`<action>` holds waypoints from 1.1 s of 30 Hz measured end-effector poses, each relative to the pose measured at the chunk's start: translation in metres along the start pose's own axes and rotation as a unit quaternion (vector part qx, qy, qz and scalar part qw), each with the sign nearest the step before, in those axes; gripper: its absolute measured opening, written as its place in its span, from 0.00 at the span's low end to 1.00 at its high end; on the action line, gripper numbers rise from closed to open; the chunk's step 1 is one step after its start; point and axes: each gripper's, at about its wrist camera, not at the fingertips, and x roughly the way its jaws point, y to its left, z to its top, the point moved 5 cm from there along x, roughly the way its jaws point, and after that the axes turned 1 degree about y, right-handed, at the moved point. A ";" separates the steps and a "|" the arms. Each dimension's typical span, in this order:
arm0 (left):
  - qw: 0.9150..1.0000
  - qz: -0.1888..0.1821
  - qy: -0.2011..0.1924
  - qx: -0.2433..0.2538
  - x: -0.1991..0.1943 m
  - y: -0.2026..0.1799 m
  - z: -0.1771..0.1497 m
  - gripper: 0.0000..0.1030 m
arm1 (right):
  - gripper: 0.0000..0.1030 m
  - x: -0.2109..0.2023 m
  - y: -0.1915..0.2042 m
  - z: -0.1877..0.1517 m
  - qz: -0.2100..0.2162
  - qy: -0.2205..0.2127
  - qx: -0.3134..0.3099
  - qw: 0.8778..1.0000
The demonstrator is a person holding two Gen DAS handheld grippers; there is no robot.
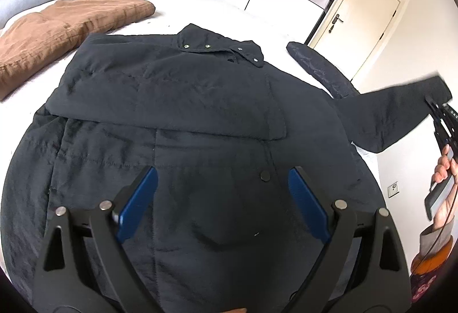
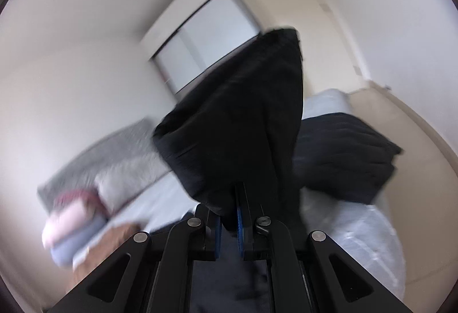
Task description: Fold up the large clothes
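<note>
While the right gripper (image 2: 229,215) clamps its raised sleeve (image 1: 400,112), the dark navy quilted jacket (image 1: 177,118) lies flat beneath the wide-open left gripper (image 1: 223,198).

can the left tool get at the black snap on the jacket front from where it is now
Probably yes. The left tool hangs open right over the jacket, and the black snap lies uncovered just ahead, between its fingers, with nothing in the way.
</note>
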 end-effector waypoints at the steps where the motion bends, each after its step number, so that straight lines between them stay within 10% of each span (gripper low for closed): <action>1: 1.000 -0.004 -0.001 -0.001 0.000 -0.001 0.001 0.90 | 0.07 0.003 0.015 -0.012 0.009 0.010 -0.017 1.000; 9: 0.996 -0.086 -0.013 -0.017 0.013 -0.012 0.012 0.90 | 0.08 0.066 0.117 -0.118 0.082 0.155 -0.153 0.973; 17: 0.989 -0.131 0.011 -0.063 0.035 -0.020 0.016 0.90 | 0.13 0.132 0.106 -0.225 0.045 0.336 -0.180 0.923; 20: 0.988 -0.132 0.043 -0.074 0.049 -0.020 0.016 0.89 | 0.19 0.131 0.089 -0.219 0.064 0.363 -0.155 0.917; 25: 0.975 -0.158 0.083 -0.131 0.070 -0.024 0.026 0.89 | 0.59 0.114 0.083 -0.193 0.146 0.404 -0.083 0.899; 30: 0.975 -0.137 0.117 -0.132 0.101 -0.048 0.021 0.87 | 0.64 0.088 0.057 -0.150 0.148 0.357 -0.039 0.922; 33: 0.976 -0.107 0.139 -0.131 0.119 -0.058 0.010 0.64 | 0.65 0.083 0.024 -0.127 0.116 0.325 0.007 0.938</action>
